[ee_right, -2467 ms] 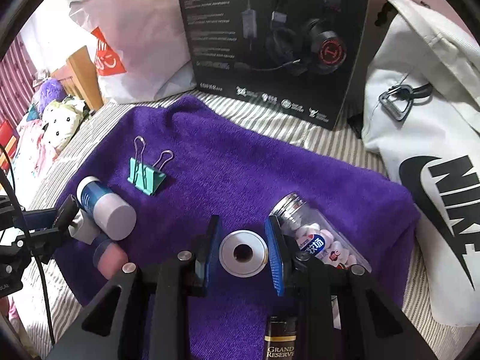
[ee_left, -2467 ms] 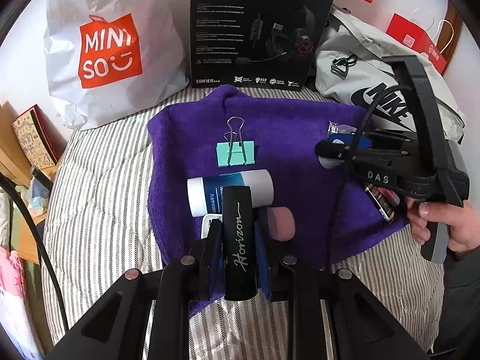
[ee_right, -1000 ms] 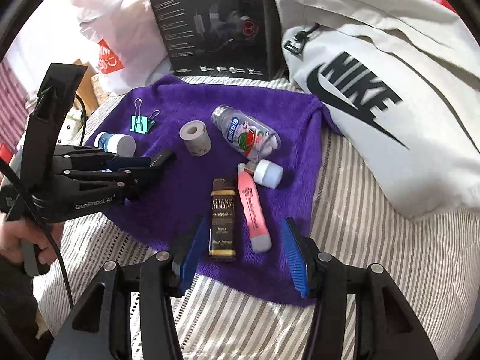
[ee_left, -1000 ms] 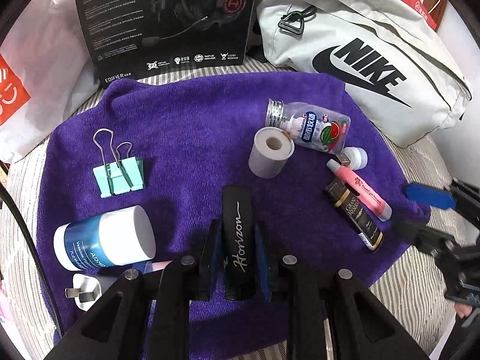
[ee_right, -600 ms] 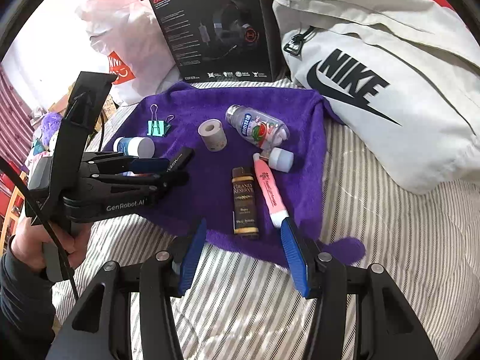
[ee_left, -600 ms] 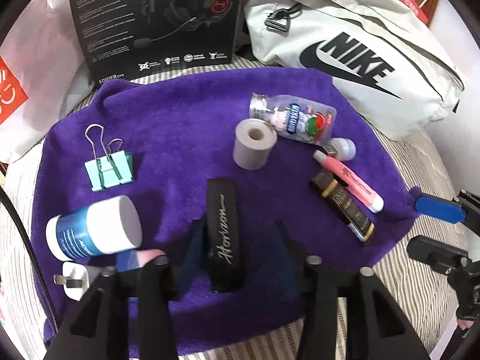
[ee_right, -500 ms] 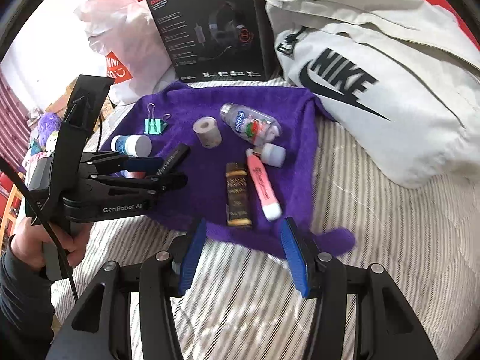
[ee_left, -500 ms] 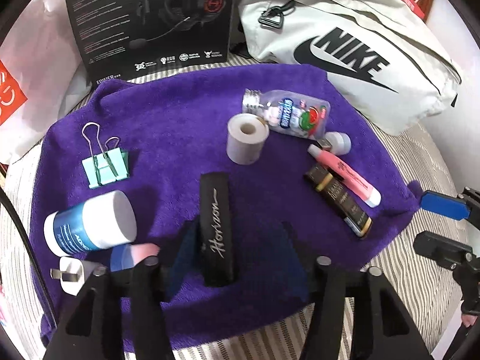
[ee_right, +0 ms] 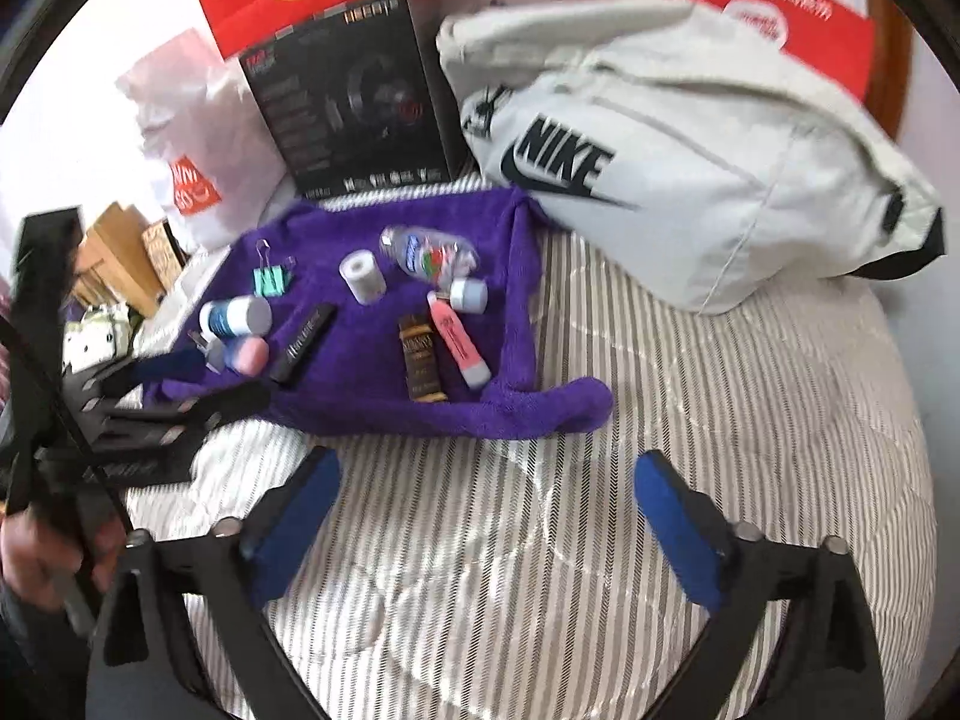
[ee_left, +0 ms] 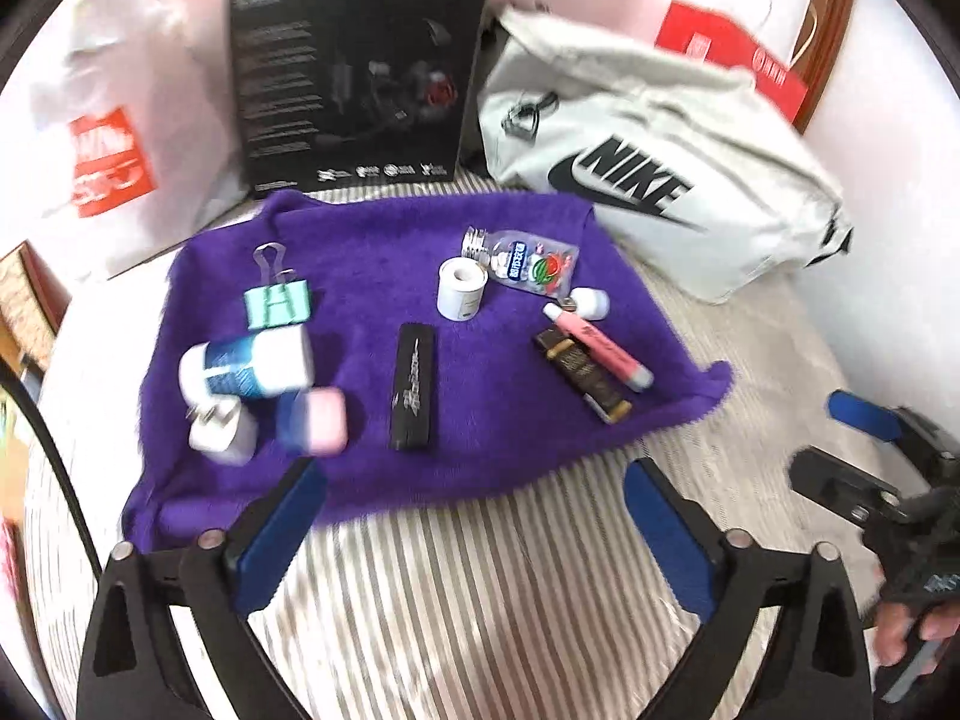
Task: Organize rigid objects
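On the purple towel [ee_left: 372, 240] lie the black Horizon case [ee_left: 412, 387], a tape roll [ee_left: 461, 289], a candy bottle [ee_left: 522, 261], a pink highlighter [ee_left: 597, 348], a dark Grand Reserve box [ee_left: 582, 375], a teal binder clip [ee_left: 277, 303], a blue-and-white jar [ee_left: 249, 367], a white plug [ee_left: 219, 429] and a pink-capped tube [ee_left: 318, 420]. My left gripper [ee_left: 474, 480] hovers over the towel's near edge, its jaws opening wide with nothing between them. My right gripper [ee_right: 487, 471] hangs over the striped cover, its jaws also opening and empty.
A black headset box [ee_left: 360, 78], a white Miniso bag [ee_left: 114, 138] and a grey Nike bag [ee_left: 648, 180] stand behind the towel. The striped bedcover [ee_left: 480, 600] spreads in front. A hand [ee_right: 36, 552] grips the left tool's handle.
The left gripper let go of the black case, which now lies on the towel. Both grippers drew back and up from the towel, and both pairs of jaws spread wide.
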### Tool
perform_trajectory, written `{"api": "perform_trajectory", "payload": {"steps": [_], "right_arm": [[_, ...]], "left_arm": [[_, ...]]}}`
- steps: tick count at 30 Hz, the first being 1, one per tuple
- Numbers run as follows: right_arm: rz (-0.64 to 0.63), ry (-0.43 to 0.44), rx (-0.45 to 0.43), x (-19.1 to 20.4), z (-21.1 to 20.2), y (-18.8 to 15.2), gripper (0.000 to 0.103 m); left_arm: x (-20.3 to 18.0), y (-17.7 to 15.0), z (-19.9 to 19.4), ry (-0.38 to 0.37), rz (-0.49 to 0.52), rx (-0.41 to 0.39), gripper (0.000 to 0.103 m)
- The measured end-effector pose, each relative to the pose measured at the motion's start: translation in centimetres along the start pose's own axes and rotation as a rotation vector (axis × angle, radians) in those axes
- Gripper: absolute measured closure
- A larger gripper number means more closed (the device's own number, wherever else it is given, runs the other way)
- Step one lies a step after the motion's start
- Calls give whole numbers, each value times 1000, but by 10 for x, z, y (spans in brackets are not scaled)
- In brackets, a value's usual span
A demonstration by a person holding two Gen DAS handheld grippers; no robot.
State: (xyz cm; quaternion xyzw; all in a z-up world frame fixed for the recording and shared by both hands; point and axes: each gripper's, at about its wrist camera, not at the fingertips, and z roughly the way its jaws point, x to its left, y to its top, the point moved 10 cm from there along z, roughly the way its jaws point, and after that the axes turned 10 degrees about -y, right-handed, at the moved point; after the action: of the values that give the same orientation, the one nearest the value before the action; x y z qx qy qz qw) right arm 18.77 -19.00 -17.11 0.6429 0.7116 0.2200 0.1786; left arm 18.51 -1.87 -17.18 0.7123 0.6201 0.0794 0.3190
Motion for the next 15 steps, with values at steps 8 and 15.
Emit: {"api": "perform_trajectory", "payload": {"steps": [8,15], "right_arm": [[41,25,7,20,-32,-16,0],[-12,-32,16,32,-54,-33,0]], "left_arm": [[11,-28,-56,96,-45,-51,0],[16,-46,-79,197,-31,-66,0]]}}
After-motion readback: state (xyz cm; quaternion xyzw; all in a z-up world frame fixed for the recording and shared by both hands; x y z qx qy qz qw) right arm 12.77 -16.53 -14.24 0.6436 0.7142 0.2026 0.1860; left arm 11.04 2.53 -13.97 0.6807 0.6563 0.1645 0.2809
